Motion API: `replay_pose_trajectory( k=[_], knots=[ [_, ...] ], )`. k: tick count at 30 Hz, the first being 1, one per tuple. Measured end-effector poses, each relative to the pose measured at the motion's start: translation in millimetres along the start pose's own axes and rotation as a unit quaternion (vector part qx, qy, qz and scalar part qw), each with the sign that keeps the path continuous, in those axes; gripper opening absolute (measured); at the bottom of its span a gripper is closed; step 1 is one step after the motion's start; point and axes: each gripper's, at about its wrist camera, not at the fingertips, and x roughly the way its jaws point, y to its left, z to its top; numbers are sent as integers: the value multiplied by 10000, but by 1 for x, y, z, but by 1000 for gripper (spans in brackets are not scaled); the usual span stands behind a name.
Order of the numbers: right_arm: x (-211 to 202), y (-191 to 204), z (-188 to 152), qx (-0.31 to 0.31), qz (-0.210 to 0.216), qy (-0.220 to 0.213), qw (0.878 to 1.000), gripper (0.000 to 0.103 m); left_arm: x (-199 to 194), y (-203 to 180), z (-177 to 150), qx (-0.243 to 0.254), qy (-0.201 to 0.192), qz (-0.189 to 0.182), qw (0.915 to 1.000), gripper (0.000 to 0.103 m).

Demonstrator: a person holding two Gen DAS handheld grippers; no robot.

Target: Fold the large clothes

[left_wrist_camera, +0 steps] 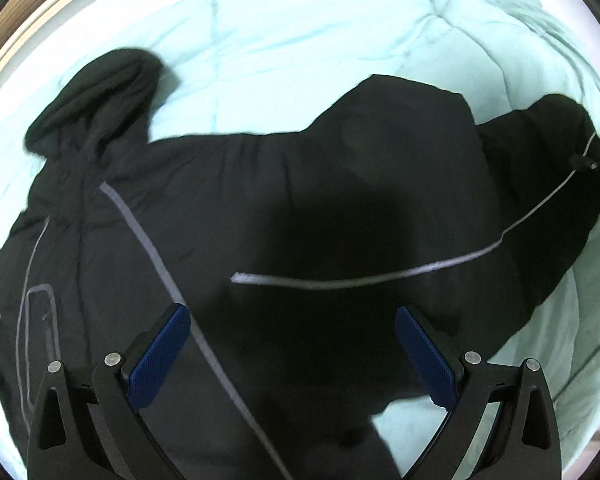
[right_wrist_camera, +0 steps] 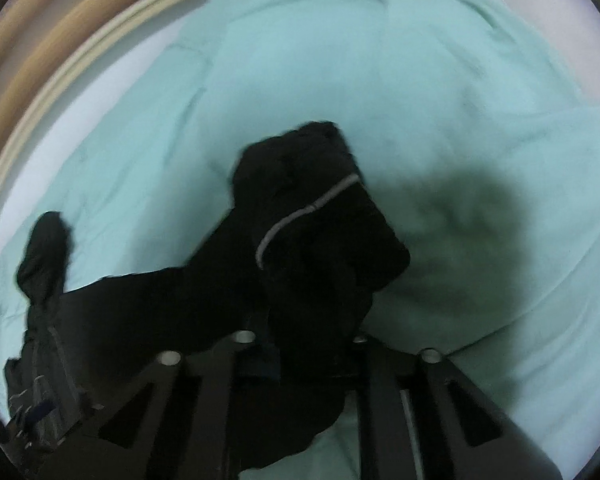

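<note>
A black jacket (left_wrist_camera: 284, 200) with thin grey piping lies spread on a mint-green bedspread (left_wrist_camera: 284, 40). My left gripper (left_wrist_camera: 292, 344) is open, its blue pads (left_wrist_camera: 160, 356) wide apart just above the jacket's body, holding nothing. One sleeve (left_wrist_camera: 100, 92) points to the far left, another part reaches right. In the right wrist view my right gripper (right_wrist_camera: 300, 344) is shut on a fold of the jacket (right_wrist_camera: 312, 232), near a sleeve with grey piping, lifted a little off the bedspread (right_wrist_camera: 380, 80). The other sleeve (right_wrist_camera: 44, 252) lies at the left.
A wooden floor and a pale bed edge (right_wrist_camera: 60, 64) show at the upper left of both views. The bedspread is wrinkled, with a raised fold (right_wrist_camera: 560, 184) at the right. A dark shadow (right_wrist_camera: 472, 216) falls right of the held sleeve.
</note>
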Motion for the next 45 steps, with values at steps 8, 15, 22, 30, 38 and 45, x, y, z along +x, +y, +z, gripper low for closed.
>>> replay_pose_trajectory(
  k=[8,15,22,30,38,45],
  knots=[
    [-97,-19,-18,146,-335,-1031,9940,12,36,-31,11,295,106,-963,9949,93],
    [-21,-70,-36,918,-624,5,9938,11,78,-46,5,583,440,-572,9957,93],
    [-37,-32,-25,675,-717,-24,9951,11,32,0,0,237,138,-895,9956,93],
    [-74,97,-37,-482,-74,-317,9983,11,-31,101,-25,-366,-439,-437,9974,93],
    [-54,306,-87,-2187,512,-108,9744,11,-79,214,-81,-1161,-532,38,9918,93],
    [-54,440,-154,-3245,1309,165,9366,11,-89,291,-125,-1682,-532,445,9833,93]
  ],
)
